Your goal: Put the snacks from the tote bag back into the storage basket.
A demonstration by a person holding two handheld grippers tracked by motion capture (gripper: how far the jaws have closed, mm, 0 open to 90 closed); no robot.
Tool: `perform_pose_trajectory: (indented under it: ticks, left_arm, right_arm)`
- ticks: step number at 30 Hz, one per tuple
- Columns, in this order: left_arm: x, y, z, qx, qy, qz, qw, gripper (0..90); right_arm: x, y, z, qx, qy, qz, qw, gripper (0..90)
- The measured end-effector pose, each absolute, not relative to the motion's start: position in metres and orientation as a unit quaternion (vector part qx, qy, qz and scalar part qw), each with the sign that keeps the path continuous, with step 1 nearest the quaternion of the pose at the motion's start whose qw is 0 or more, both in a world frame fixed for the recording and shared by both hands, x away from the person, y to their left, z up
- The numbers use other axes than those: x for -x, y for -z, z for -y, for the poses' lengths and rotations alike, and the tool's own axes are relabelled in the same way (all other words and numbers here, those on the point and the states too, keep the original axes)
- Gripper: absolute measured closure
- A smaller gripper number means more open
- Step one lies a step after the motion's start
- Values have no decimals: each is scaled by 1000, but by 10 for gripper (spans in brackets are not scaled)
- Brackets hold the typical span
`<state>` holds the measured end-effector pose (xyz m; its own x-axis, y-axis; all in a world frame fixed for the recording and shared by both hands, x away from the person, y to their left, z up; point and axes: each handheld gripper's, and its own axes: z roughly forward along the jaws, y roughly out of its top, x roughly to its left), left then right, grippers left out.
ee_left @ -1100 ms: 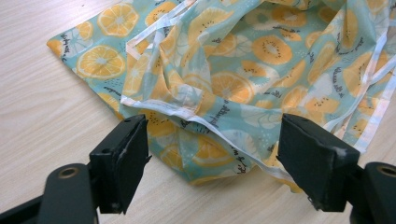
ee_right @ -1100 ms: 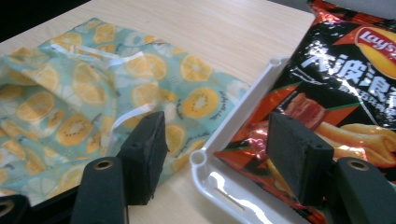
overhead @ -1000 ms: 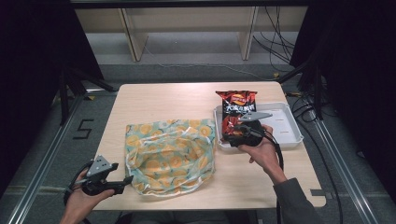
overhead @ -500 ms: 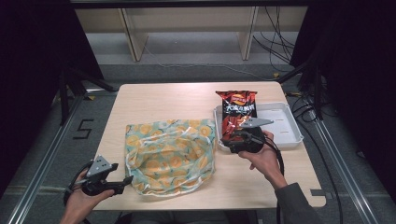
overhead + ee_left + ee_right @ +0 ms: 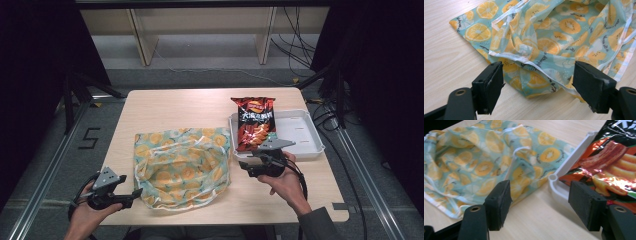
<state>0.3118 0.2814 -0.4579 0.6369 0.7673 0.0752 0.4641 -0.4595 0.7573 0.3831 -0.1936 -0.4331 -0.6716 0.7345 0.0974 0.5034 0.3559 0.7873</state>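
Observation:
A cloth bag (image 5: 182,165) printed with orange and kiwi slices lies crumpled on the middle of the wooden table (image 5: 175,107). A red chip bag (image 5: 255,122) rests with its lower part in a white tray (image 5: 305,135) at the right. My left gripper (image 5: 135,192) stands open at the bag's near left corner, and the bag's hem (image 5: 534,65) lies just ahead of its jaws. My right gripper (image 5: 245,165) hovers between bag and tray. Its jaws have just been opening and hold nothing. The tray's corner (image 5: 571,162) and the chip bag (image 5: 614,157) lie ahead of them.
The tray sits close to the table's right edge. Cables (image 5: 345,165) trail over the floor at the right. Wooden shelf legs (image 5: 142,42) stand beyond the table's far edge. A "5" (image 5: 89,137) marks the floor at the left.
My right gripper has drawn back from the chip bag and tray towards the near side and a little left, its jaws slightly wider. The left hand has kept still.

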Motion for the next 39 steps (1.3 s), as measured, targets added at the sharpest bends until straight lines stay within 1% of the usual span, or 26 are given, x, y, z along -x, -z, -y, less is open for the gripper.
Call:
perform_pose_trajectory:
  ticks: [1,2,4,6,7,8,9,11,14,19,25,26,29,32,34,35,39]
  left_arm:
    - [-312,458,-281,-829,-209,-370,364,243]
    - [-312,458,-281,-829,-209,-370,364,243]
    - [-310,458,-279,-823,-203,-389,361,243]
    - [-310,459,-278,-820,-201,-390,366,243]
    - [-310,459,-278,-820,-201,-391,367,243]
    - [-309,459,-278,-816,-199,-399,368,243]
    - [-312,457,-281,-830,-208,-373,358,243]
    - [-312,458,-281,-827,-210,-372,365,243]
    - [-312,458,-281,-830,-211,-372,359,243]
    - [-310,458,-280,-825,-204,-385,361,243]
    - [-312,458,-281,-828,-209,-372,364,243]
    - [-309,458,-280,-823,-204,-389,361,243]
    - [-312,457,-282,-831,-210,-369,359,243]
    - [-310,458,-279,-823,-204,-390,361,243]
    - [-311,457,-281,-828,-207,-377,361,243]
    - [-311,457,-281,-828,-207,-377,361,243]
    - [-312,457,-281,-829,-210,-374,359,243]
  right_arm:
    - [-380,433,194,-381,-418,-814,130,348]
    - [-378,434,193,-376,-421,-815,133,344]
    - [-375,435,193,-369,-424,-816,131,339]
    - [-368,436,192,-379,-426,-814,113,330]
    - [-367,438,192,-368,-425,-818,124,329]
    - [-365,438,192,-369,-426,-818,115,328]
    - [-363,439,192,-365,-424,-820,119,327]
    - [-358,440,191,-369,-426,-819,111,325]
    - [-351,440,189,-366,-419,-824,103,311]
    - [-342,445,187,-351,-412,-834,109,302]
    - [-334,452,187,-344,-403,-842,101,296]
    - [-331,453,187,-349,-390,-847,95,295]
    - [-331,454,187,-342,-395,-847,101,291]
    - [-330,453,189,-346,-392,-847,99,291]
    - [-331,454,190,-345,-391,-848,95,289]
    - [-330,455,190,-351,-393,-844,102,288]
    - [-330,455,192,-349,-387,-848,99,284]
